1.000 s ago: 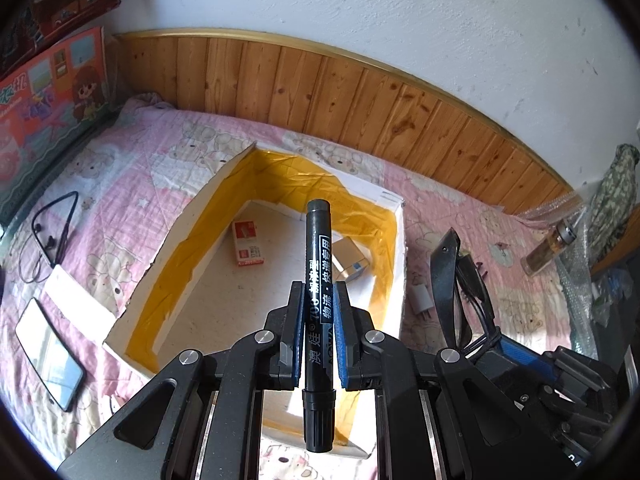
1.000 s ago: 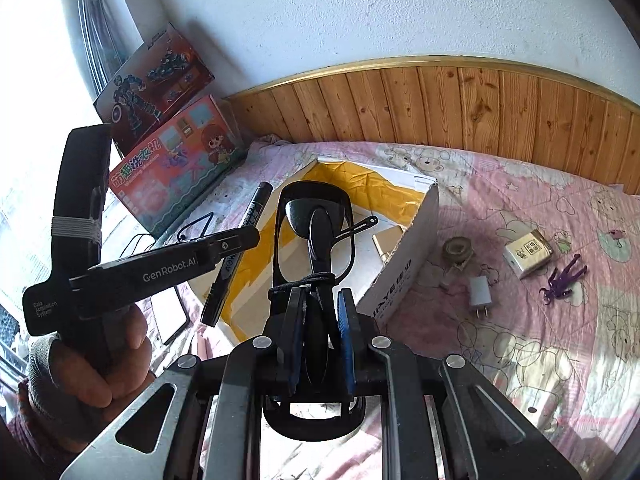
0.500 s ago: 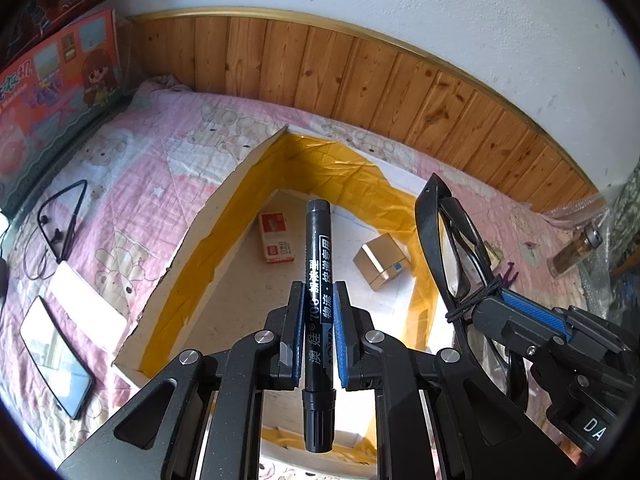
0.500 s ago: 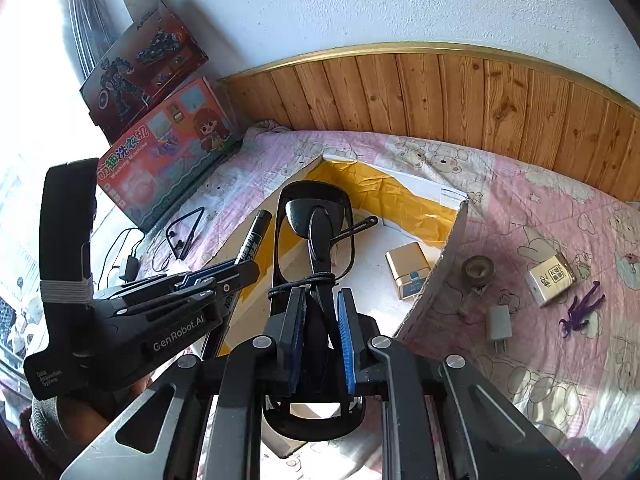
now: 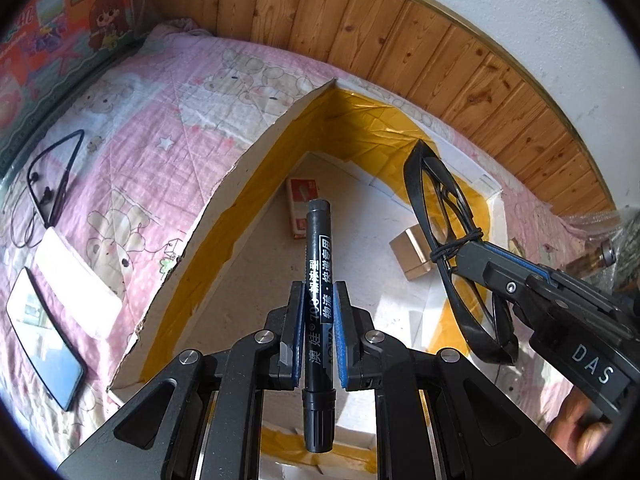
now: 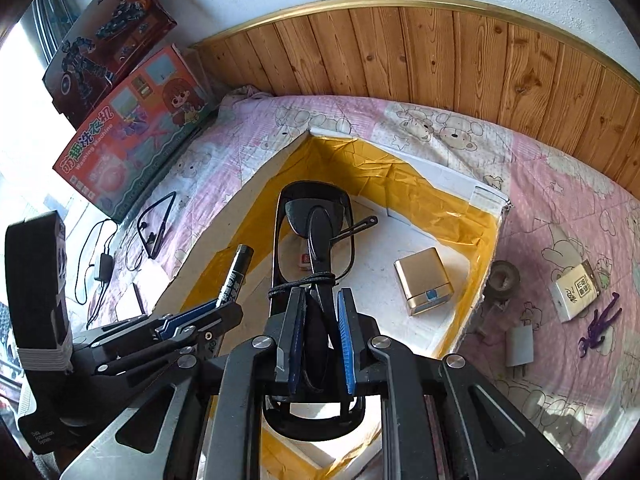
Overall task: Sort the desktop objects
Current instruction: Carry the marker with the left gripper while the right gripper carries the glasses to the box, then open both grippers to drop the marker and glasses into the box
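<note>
A: Why is the marker [image 5: 318,280] held above the box [image 5: 256,168]?
B: The left claw [image 5: 318,308] is clamped on its barrel, cap forward, likely so it can drop beside the gold case [image 6: 424,280].
A: And the glasses [image 6: 314,220]?
B: Folded and pinched in the right claw [image 6: 320,312], over the same box on the bed [image 6: 560,200].

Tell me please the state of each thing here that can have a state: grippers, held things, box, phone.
left gripper: shut on the black marker
black marker: capped, held above the box
right gripper: shut on the folded glasses
folded glasses: tied with a black band, held above the box
cardboard box: open, a gold box and a red pack inside
phone: lying flat, screen up
</note>
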{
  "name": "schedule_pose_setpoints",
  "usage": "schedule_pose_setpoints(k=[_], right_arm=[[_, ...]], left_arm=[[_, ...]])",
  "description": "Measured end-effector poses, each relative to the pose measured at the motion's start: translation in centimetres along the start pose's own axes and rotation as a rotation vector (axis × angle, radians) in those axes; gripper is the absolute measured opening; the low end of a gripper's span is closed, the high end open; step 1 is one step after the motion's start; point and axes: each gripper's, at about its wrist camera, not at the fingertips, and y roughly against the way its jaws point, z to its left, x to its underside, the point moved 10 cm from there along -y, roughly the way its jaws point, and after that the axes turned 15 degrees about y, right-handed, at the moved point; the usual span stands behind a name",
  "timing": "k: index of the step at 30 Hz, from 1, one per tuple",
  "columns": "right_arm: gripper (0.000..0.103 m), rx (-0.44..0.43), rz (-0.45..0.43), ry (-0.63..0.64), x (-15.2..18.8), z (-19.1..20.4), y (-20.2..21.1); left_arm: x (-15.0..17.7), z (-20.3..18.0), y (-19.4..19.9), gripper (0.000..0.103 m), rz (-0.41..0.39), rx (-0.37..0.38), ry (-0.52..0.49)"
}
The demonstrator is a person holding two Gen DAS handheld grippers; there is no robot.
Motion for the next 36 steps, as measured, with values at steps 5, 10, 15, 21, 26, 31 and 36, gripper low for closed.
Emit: schedule_pose_setpoints(k=[5, 10, 15, 21, 26, 31, 36], right_arm=[[0.017, 0.011, 0.077, 0.008, -0.9, -0.4, -3.0], [0.018, 0.033, 0.155, 0.015, -1.6, -1.2, -5.9], [0.018, 0.046, 0.205, -0.001, -2.2, -2.0, -8.4], [0.018, 0.061, 0.259, -0.025, -2.5, -3.0, -11.0], [0.018, 0.065, 0.297, -0.030, -2.4, -3.5, -12.4], [0.019, 0.075, 0.297, -0.062, -2.2, -4.5, -12.4], [0.019, 0.064, 0.286, -0.068, -2.1, -4.6, -11.6]], left_arm=[[0.0, 0.7, -1.0, 0.013, 0.031, -0.023, -0.020], [0.8, 0.5, -1.9, 0.013, 0.069, -0.047, -0.072], [1.1, 0.8, -3.0, 0.013, 0.111, -0.077, -0.082], [0.9, 1.6, -3.6, 0.013, 0.133, -0.090, -0.053], [0.9, 1.3, -4.1, 0.014, 0.151, -0.091, -0.044], [1.1, 1.3, -4.3, 0.021, 0.155, -0.107, -0.048], [1.1, 1.2, -4.0, 0.024, 0.151, -0.112, -0.057]])
